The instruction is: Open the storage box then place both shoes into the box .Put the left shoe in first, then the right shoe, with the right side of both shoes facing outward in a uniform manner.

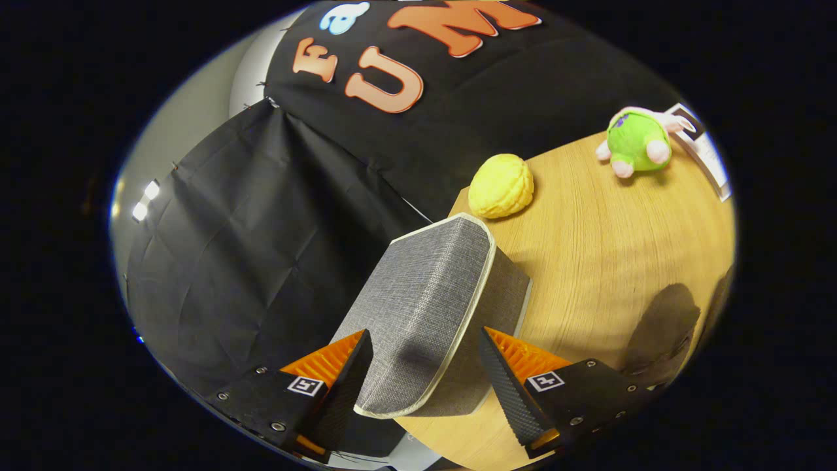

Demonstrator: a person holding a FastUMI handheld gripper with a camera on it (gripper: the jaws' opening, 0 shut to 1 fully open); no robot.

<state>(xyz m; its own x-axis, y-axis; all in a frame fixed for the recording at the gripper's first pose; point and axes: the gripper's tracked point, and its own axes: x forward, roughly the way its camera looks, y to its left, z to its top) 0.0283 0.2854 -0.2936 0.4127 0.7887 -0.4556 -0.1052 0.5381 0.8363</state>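
A grey fabric storage box point(507, 288) with a cream-trimmed lid point(418, 307) stands at the near corner of the wooden table point(608, 261). The view is strongly tilted. My gripper point(424, 337) has the near end of the lid between its fingers. The left finger point(346, 373) lies against the lid's outer edge. The right finger point(507, 376) lies against the darker side below the cream trim. The lid fills the gap from one finger to the other. Nothing of the box's inside can be seen.
Just beyond the box, at the table's far edge, lies a yellow round plush toy point(501, 186). A green plush toy with pink limbs point(635, 141) sits farther back, next to a white card point(706, 154). Black cloth walls hang close to the left of the table.
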